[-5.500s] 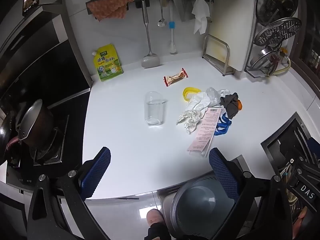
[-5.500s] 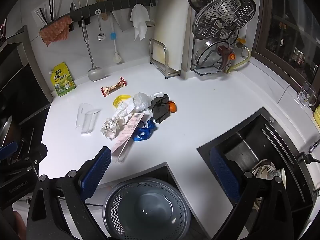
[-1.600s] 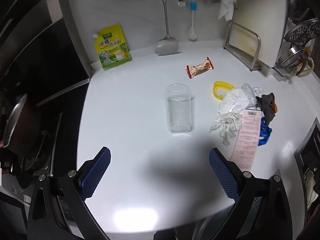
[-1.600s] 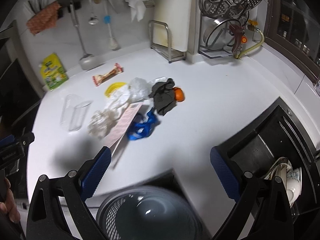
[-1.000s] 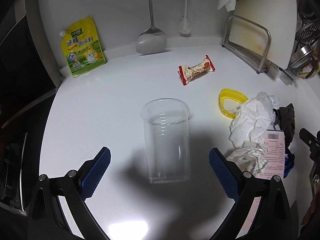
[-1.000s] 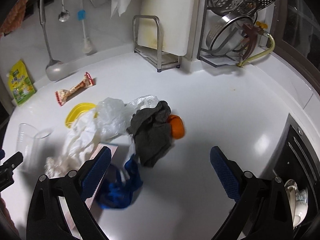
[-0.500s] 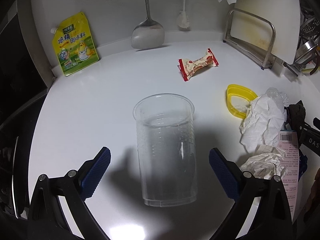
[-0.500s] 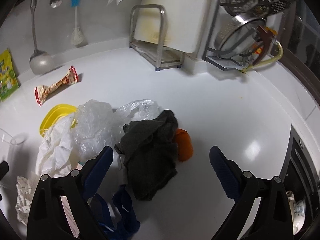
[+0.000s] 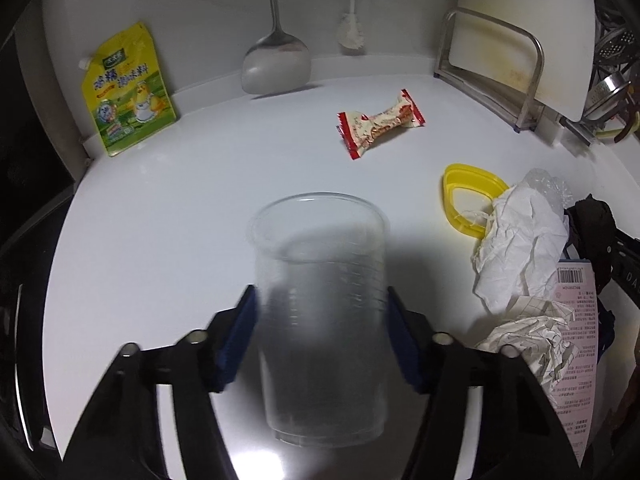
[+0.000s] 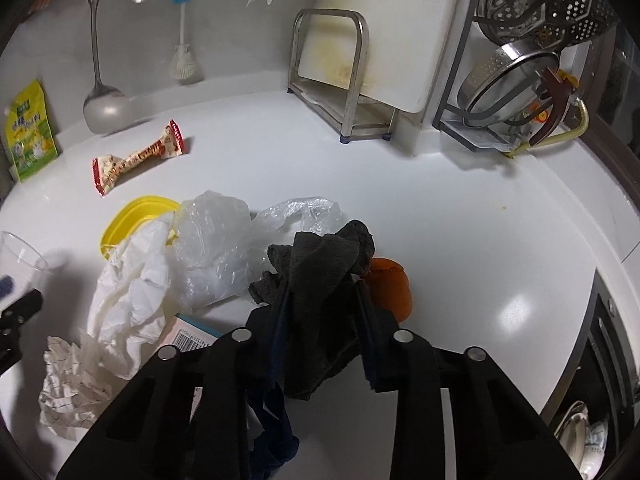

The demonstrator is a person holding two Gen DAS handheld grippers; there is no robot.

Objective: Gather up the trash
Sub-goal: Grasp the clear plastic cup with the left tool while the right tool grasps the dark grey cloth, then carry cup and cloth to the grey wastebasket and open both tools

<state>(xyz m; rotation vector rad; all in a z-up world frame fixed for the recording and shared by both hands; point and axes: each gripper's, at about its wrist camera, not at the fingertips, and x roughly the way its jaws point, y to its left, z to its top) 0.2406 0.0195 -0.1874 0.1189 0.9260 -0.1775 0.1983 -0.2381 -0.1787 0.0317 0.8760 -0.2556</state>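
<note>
Left wrist view: left gripper (image 9: 320,320) closing around clear plastic cup (image 9: 320,264) standing upright on counter (image 9: 168,216), pads touching its sides | right gripper (image 10: 322,320) closing on dark rag (image 10: 320,280) in trash pile | progress: nothing binned yet; wrapper (image 9: 378,122), yellow lid (image 9: 460,190), crumpled paper (image 9: 516,248), receipt (image 9: 576,320) remaining | both grippers pitching steeply down at counter

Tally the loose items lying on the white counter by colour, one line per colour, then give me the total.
Clear: 2, plastic cup, plastic bag
White: 2, crumpled paper, crumpled grid paper
Yellow: 1, lid
Dark grey: 1, cloth
Orange: 1, orange object
Blue: 1, blue strap
Pink: 1, receipt
Red and cream: 1, snack wrapper
Total: 10
</note>
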